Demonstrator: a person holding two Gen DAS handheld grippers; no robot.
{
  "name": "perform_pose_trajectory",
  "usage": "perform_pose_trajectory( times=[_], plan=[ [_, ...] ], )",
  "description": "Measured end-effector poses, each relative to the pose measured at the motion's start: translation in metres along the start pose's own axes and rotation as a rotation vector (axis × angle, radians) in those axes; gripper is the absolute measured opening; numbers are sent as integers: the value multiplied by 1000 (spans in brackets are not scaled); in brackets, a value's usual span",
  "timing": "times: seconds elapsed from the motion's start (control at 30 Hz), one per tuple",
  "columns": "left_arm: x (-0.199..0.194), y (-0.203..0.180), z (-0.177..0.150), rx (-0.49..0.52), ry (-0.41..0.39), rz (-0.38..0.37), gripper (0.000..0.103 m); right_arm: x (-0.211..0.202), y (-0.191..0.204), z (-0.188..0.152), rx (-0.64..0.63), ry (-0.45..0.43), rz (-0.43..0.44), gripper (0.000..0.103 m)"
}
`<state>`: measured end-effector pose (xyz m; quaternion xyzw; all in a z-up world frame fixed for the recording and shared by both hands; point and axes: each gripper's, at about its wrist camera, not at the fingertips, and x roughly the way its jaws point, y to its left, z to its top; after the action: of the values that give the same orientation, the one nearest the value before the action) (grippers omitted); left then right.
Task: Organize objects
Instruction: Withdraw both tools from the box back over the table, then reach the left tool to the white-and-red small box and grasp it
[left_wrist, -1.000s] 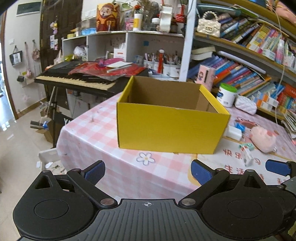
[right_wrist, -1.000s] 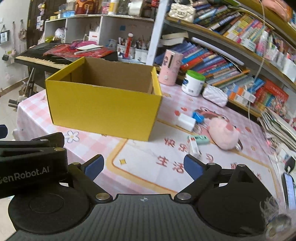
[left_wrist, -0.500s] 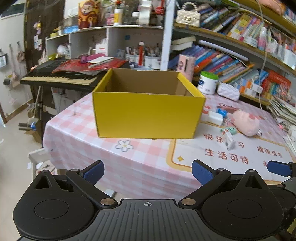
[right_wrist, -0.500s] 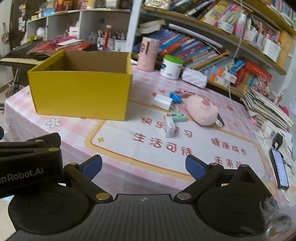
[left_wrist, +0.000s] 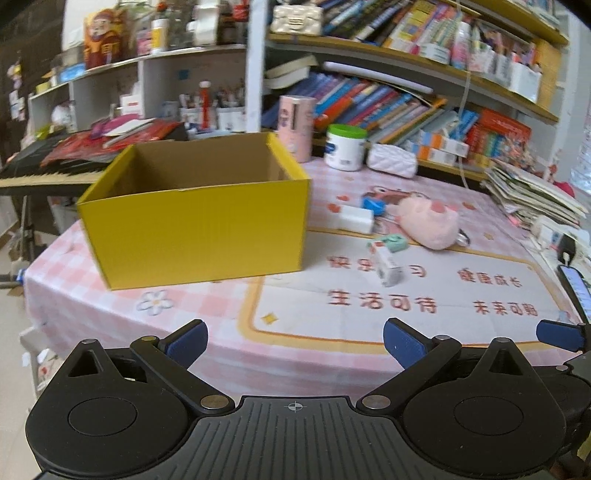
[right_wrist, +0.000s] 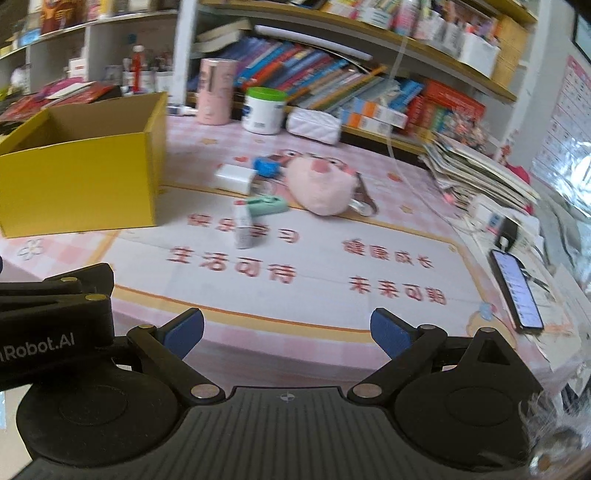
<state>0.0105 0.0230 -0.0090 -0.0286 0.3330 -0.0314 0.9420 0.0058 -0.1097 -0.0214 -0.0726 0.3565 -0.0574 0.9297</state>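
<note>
Left gripper (left_wrist: 294, 341) sits low center in its view, blue-padded fingers spread wide, nothing between them, held off the near table edge. Right gripper (right_wrist: 287, 330) same pose in its own view: jaws spread, holding nothing, also short of the table (right_wrist: 332, 295). Right gripper's blue fingertip pokes in at lower right of the left view; left gripper's black body fills the lower left of the right view.

Yellow cardboard box (left_wrist: 195, 218) stands open-topped at center left of the left view, on the pink checkered cloth; inside looks bare cardboard, floor not fully visible. Right of the box, mid-frame, a loose cluster: white charger block (left_wrist: 354, 218), blue small item (left_wrist: 373, 205), pink plush toy (left_wrist: 430, 223), mint green small item (left_wrist: 394, 243), small white box (left_wrist: 387, 266) lying on the printed mat. Nothing blocks the way between grippers and cluster.

Behind, near the shelf: pink cylinder (right_wrist: 215, 90), white tub with green lid (right_wrist: 264, 110), white quilted pouch (right_wrist: 314, 125). Phone (right_wrist: 516, 291) at right table edge, magazine stack (right_wrist: 476, 170) above it.
</note>
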Motion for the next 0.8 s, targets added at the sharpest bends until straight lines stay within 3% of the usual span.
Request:
perform_pose_trajectory(
  times=[0.33, 0.8],
  plan=[
    [29, -43, 20, 26, 9, -34, 102, 28, -46, 15, 38, 19, -43, 98],
    [71, -81, 47, -24, 26, 17, 103, 83, -92, 52, 4, 27, 5, 98]
  ],
)
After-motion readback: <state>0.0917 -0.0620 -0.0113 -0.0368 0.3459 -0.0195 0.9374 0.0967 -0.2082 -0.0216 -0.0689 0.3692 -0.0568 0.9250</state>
